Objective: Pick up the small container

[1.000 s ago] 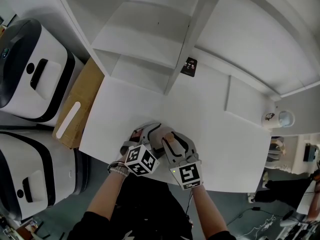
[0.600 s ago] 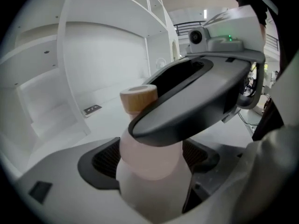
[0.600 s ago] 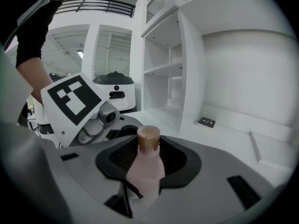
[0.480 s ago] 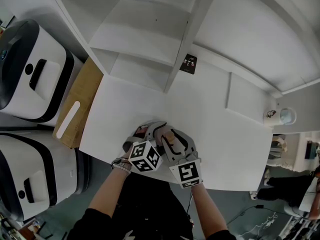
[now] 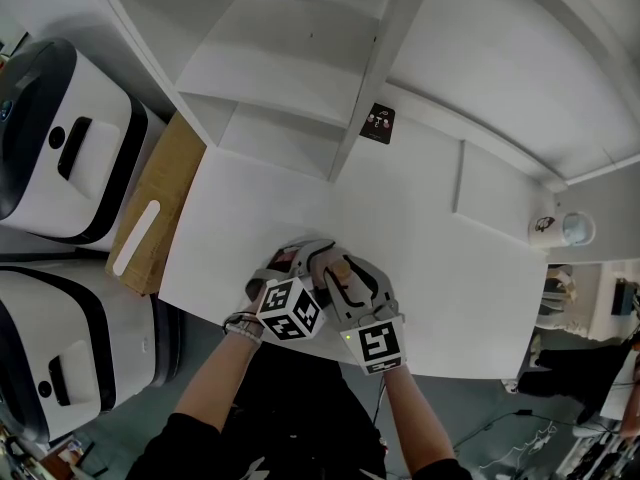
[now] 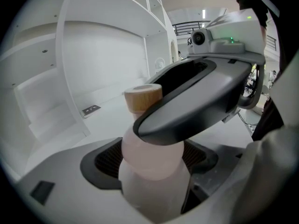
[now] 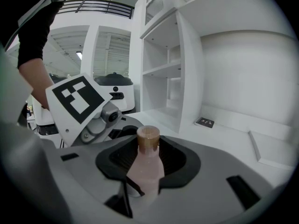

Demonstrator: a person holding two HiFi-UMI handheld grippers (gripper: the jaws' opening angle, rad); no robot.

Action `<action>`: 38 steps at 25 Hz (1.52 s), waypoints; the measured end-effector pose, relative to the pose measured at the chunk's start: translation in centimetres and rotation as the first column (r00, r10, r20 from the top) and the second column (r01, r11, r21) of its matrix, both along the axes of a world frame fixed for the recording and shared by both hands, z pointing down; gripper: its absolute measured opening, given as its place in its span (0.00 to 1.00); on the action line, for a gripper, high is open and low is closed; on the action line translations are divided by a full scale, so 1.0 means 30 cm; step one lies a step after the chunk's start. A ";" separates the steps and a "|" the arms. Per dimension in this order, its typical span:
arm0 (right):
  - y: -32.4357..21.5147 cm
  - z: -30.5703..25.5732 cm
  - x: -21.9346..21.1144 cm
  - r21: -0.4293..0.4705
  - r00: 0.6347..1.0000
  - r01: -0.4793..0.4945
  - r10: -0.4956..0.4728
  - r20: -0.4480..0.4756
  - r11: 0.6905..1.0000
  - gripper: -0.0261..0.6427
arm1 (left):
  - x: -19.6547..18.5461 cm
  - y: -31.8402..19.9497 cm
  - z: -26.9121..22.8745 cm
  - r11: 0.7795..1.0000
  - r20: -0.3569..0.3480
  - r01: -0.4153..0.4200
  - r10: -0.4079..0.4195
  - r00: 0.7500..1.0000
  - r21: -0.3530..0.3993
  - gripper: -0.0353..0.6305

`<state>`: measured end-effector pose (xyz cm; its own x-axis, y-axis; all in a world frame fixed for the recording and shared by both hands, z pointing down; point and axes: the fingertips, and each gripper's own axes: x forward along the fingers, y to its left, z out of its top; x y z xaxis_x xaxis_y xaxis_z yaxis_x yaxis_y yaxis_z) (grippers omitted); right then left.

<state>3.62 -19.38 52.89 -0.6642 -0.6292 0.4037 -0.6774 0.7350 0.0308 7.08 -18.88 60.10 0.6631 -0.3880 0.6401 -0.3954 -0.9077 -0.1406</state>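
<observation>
The small container is a pale pink bottle (image 7: 145, 169) with a wooden cap (image 7: 148, 138). It stands upright between the pads of my right gripper (image 7: 147, 160), which is shut on it. My left gripper (image 6: 150, 158) also has the bottle (image 6: 149, 176) between its wide jaws. Those jaws have just been closing, and I see no firm press. One right jaw crosses in front of the bottle's neck in the left gripper view. In the head view the left gripper (image 5: 285, 260) and the right gripper (image 5: 332, 266) sit together at the table's near edge, hiding the bottle.
The white table (image 5: 440, 268) runs back to a white shelf unit (image 5: 300, 78). A small black card (image 5: 377, 123) lies by its upright. A cup (image 5: 545, 228) stands at the right edge. A cardboard box (image 5: 150, 218) and white machines (image 5: 60, 138) are on the left.
The left gripper's marker cube has edged slightly toward the right gripper and rolled a little. The right gripper and the bottle have stayed where they were.
</observation>
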 end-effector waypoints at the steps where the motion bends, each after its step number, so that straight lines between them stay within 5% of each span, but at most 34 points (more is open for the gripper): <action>1: 0.000 -0.001 0.001 -0.002 1.000 -0.001 0.001 0.001 1.000 0.25 | 0.000 0.000 -0.001 1.000 0.002 -0.003 0.003 1.000 0.002 0.64; 38: 0.062 -0.466 -0.052 0.108 0.996 0.070 -0.075 0.043 0.992 0.25 | -0.064 0.027 -0.467 0.989 -0.002 0.038 -0.039 0.999 0.142 0.64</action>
